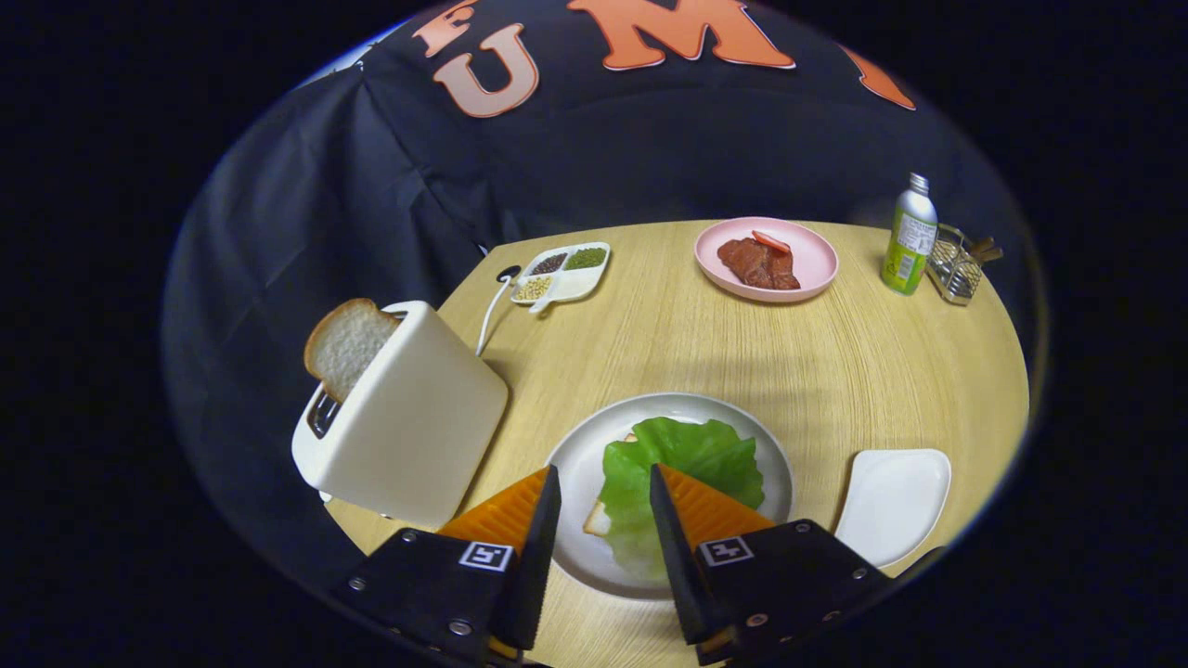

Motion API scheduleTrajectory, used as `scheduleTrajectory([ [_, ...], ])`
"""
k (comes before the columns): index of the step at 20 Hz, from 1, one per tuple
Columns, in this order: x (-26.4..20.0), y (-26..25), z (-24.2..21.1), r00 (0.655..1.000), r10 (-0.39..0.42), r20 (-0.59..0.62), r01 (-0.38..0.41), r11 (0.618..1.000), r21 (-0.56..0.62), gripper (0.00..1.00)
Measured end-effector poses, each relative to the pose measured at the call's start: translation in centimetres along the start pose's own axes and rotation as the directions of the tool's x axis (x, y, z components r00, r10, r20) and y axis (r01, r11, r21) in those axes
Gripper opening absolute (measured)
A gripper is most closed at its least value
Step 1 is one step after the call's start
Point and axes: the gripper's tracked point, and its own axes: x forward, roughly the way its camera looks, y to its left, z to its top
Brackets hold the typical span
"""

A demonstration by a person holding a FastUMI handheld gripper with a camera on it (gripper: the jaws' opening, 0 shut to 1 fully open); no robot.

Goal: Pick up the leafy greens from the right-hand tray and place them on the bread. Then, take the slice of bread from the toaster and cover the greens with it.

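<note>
The gripper was held open and empty, the leafy greens seen between its fingers, laid over bread on a plate.

Leafy greens hide most of the bread beneath.

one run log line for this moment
stage: greens placed | lettuce leaf on bread in round plate | gripper open above leaf | toaster slice not yet taken

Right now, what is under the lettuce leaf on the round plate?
A slice of bread peeks out at the lettuce leaf's edges on the round plate; its middle is covered. The open gripper straddles the leaf, touching nothing.
</note>
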Motion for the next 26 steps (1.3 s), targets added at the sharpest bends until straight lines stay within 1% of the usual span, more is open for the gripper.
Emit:
scheduleTrajectory([
  [1,-0.6,0.9,0.4,1.000,0.002,-0.003,-0.002,1.000,-0.007,0.65],
  [2,-1.1,2.0,0.9,1.000,0.012,-0.005,-0.012,1.000,-0.017,0.66],
  [5,-2.2,5.1,2.7,1.000,0.026,-0.005,-0.026,0.997,-0.070,0.67],
  [8,-2.5,8.9,4.1,0.998,0.060,-0.020,-0.061,0.995,-0.082,0.70],
  [9,-2.3,9.9,4.7,0.998,0.065,-0.021,-0.066,0.993,-0.097,0.74],
  [11,-2.0,11.9,5.9,0.998,0.059,-0.015,-0.060,0.989,-0.134,0.78],
  [14,-1.4,15.8,6.3,0.994,0.096,-0.044,-0.102,0.982,-0.156,0.81],
  [15,-1.3,16.7,6.8,0.994,0.100,-0.042,-0.106,0.979,-0.174,0.84],
  [18,-0.8,19.1,8.0,0.995,0.100,-0.019,-0.101,0.974,-0.203,0.85],
  [20,-0.4,20.4,8.3,0.994,0.107,-0.035,-0.111,0.975,-0.193,0.85],
  [23,1.1,21.1,8.8,0.995,0.079,-0.059,-0.089,0.976,-0.197,0.85],
  [26,2.1,21.8,8.4,0.993,0.068,-0.100,-0.086,0.980,-0.182,0.85],
])
